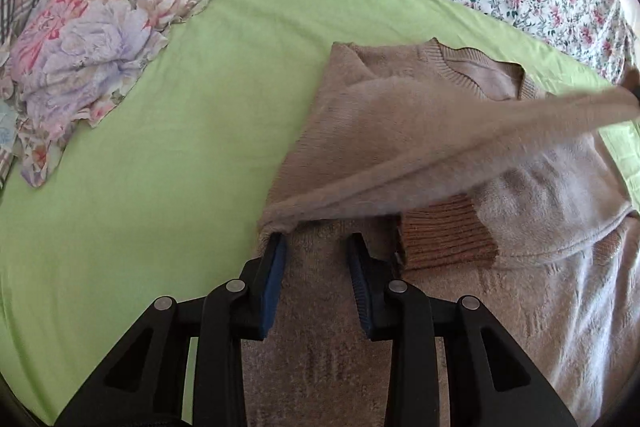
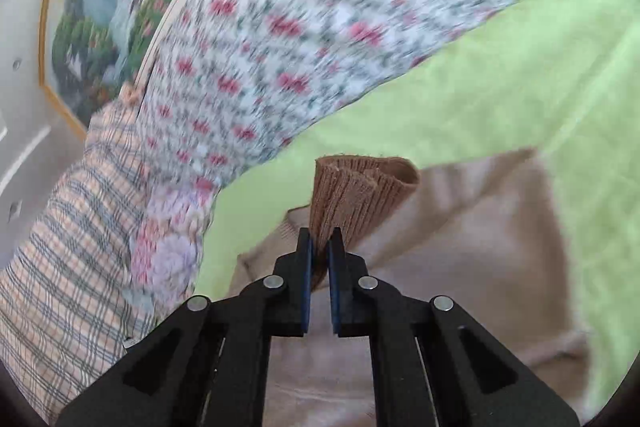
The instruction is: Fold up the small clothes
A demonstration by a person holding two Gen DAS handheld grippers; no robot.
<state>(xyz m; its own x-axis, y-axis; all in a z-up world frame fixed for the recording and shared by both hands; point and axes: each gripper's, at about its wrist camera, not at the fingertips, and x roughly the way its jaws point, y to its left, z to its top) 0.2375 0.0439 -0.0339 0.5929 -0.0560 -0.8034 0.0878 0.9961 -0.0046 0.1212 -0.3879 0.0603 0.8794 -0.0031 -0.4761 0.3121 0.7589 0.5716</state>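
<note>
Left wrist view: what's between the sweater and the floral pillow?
Only bare green sheet lies between the beige sweater and floral pillow, per the left wrist view.

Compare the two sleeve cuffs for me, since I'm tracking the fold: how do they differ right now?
The right cuff is pinched in the right gripper and lifted off the sweater; the left cuff lies flat on the sweater, untouched. The right cuff is bunched and stands upright; the left cuff is spread smooth. Both are tan ribbed knit, darker than the body.
</note>
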